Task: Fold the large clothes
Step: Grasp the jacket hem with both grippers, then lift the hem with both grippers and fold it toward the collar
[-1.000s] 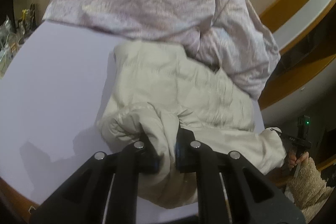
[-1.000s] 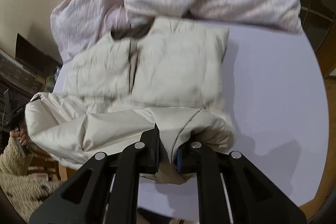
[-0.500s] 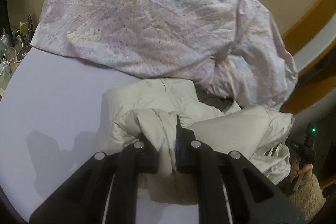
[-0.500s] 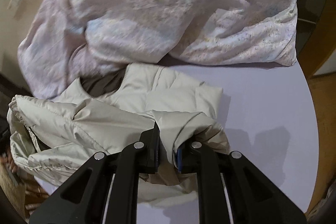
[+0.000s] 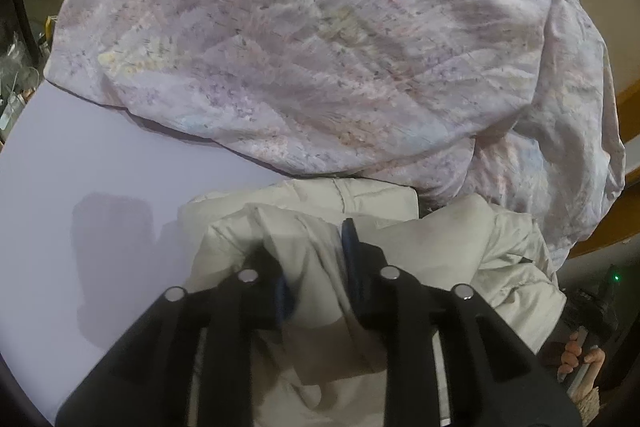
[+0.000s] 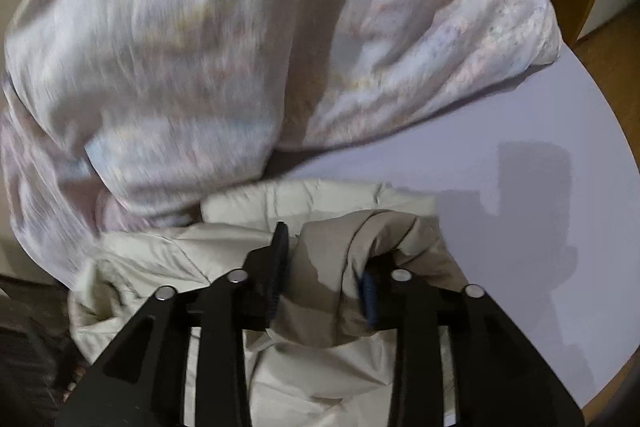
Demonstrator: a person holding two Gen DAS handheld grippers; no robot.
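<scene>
Loosely, jacket [image 5: 436,251] folds sit between each just-opening hand-held gripper [image 5: 316,259] jaws.

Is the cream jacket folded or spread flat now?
Folded. The cream jacket lies doubled over itself on the bed sheet, with one layer brought onto another below the quilt.

A pale lilac bed sheet [image 5: 100,163] carries a cream padded jacket [image 5: 440,247], folded over on itself, with a crumpled floral duvet [image 5: 320,47] heaped just behind, touching the jacket's far edge
</scene>
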